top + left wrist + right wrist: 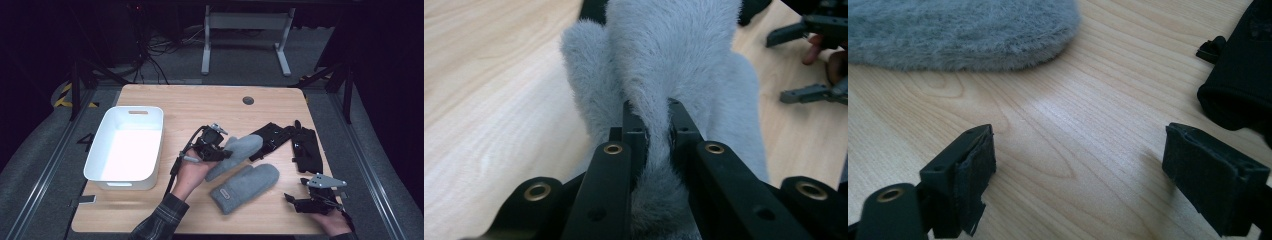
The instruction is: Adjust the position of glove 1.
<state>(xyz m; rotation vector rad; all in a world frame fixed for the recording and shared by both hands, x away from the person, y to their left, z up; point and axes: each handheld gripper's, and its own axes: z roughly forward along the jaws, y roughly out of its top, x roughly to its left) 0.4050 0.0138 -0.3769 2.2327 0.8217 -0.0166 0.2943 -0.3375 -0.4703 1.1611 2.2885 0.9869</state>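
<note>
**High view: left tongs pinch a fuzzy grey mitten**

High view shows the left gripper (220, 150) near the middle of the wooden table (200, 105). Its jaws are squeezed tight on a fuzzy grey mitten (240, 148). In the left gripper view the mitten's (664, 65) fur bunches up between the two black jaws. A second grey mitten (245, 187) lies flat just beside it. Two black gloves (295, 142) lie behind them. A white tub (100, 150) sits at the left side. The right gripper (312, 197) rests low at the right corner. Its jaws are wide apart with just bare table between them.
</note>
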